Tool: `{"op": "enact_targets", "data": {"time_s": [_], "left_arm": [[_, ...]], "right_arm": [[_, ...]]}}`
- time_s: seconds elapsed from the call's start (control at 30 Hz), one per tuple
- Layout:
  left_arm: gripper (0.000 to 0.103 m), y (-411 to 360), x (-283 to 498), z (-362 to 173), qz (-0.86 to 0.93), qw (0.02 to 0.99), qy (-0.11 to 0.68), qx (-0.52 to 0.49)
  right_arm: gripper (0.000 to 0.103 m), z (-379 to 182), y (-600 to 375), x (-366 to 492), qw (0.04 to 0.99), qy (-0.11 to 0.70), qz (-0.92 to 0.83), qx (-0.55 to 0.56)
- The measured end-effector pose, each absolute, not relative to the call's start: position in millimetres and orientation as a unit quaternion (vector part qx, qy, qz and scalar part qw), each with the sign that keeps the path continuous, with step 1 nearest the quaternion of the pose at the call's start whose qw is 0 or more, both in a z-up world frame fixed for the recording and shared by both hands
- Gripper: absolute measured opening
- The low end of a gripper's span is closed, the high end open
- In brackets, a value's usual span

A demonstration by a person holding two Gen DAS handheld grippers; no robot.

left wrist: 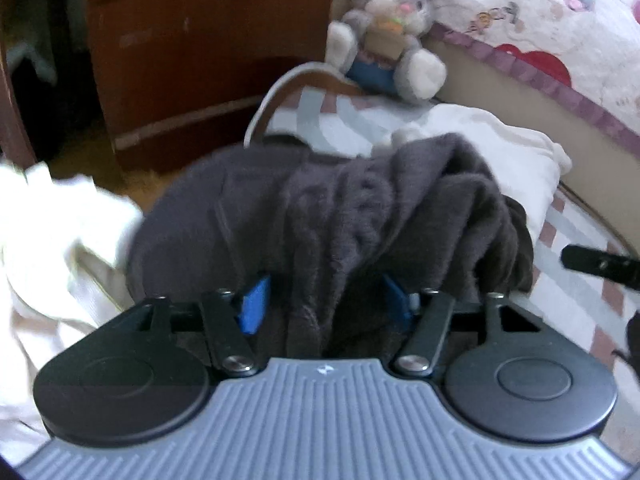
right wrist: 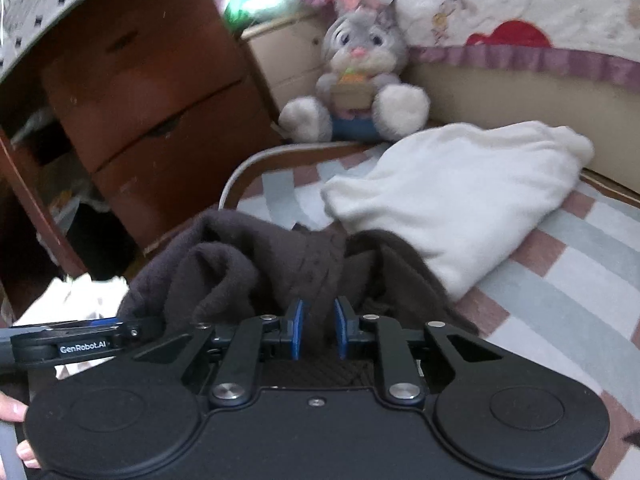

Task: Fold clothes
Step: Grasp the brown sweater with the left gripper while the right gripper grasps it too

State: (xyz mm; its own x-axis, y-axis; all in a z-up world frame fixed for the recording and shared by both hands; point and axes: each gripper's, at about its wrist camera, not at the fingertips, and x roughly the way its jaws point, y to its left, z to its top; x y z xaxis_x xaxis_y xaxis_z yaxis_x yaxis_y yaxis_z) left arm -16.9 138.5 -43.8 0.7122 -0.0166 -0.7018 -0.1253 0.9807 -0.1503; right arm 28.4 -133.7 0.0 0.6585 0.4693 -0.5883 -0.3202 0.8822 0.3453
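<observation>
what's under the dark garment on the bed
The dark garment lies on the striped bedcover, and its right edge overlaps the white folded cloth. What is under its bunched middle is covered.

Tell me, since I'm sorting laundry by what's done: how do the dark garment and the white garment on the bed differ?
The dark garment is brownish-grey and bunched in loose ridges; the white garment is cream and lies in a smooth, flat bundle. The dark garment sits nearest, with folds between the pads of the right gripper and left gripper; nothing touches the white garment, which lies farther back. Both look like soft fleecy fabric and rest on the checked bedcover.
</observation>
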Motion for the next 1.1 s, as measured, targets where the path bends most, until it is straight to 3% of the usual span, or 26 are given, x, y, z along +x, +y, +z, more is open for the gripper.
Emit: {"op": "enact_targets", "data": {"time_s": [0.13, 0.2, 0.3, 0.37, 0.43, 0.47, 0.5, 0.53, 0.6, 0.7, 0.9, 1.1], "left_arm": [[0.077, 149.7, -10.2, -55.8, 0.035, 0.918, 0.381, -0.103], [0.089, 151.3, -8.3, -61.1, 0.036, 0.919, 0.38, -0.096], [0.092, 155.1, -2.9, -76.2, 0.024, 0.914, 0.392, -0.101], [0.093, 160.1, 0.8, -86.9, 0.017, 0.905, 0.405, -0.126], [0.091, 164.5, 3.0, -93.8, 0.011, 0.9, 0.41, -0.149], [0.085, 166.0, 3.4, -95.9, 0.01, 0.899, 0.41, -0.156], [0.069, 166.7, 2.9, -96.9, 0.011, 0.899, 0.408, -0.158], [0.062, 167.5, 2.6, -97.8, 0.01, 0.898, 0.408, -0.163], [0.049, 169.2, 2.5, -97.2, 0.004, 0.896, 0.406, -0.178], [0.038, 167.8, 0.4, -91.2, -0.007, 0.897, 0.399, -0.189], [0.023, 157.6, -4.6, -70.1, -0.045, 0.902, 0.38, -0.202], [0.023, 126.5, -16.8, -43.2, -0.087, 0.914, 0.358, -0.172]], "right_arm": [[0.056, -10.8, -119.2, 53.2, 0.895, 0.382, 0.221, 0.067], [0.064, -14.1, -114.5, 63.6, 0.892, 0.388, 0.223, 0.068], [0.075, -21.6, -106.6, 81.1, 0.884, 0.399, 0.23, 0.076], [0.085, -31.1, -100.3, 95.0, 0.875, 0.414, 0.233, 0.091], [0.086, -45.9, -94.5, 110.5, 0.859, 0.44, 0.235, 0.113], [0.086, -52.7, -91.9, 115.8, 0.849, 0.453, 0.243, 0.126], [0.084, -55.8, -91.3, 115.1, 0.842, 0.45, 0.259, 0.143], [0.078, -59.0, -90.7, 114.5, 0.835, 0.448, 0.275, 0.161], [0.038, -65.2, -89.6, 113.1, 0.82, 0.442, 0.306, 0.195], [0.021, -61.5, -92.3, 100.0, 0.809, 0.412, 0.349, 0.233], [0.018, -21.4, -98.5, 68.1, 0.821, 0.355, 0.376, 0.241], [0.017, 20.2, -113.7, 36.4, 0.849, 0.313, 0.358, 0.229]]}}
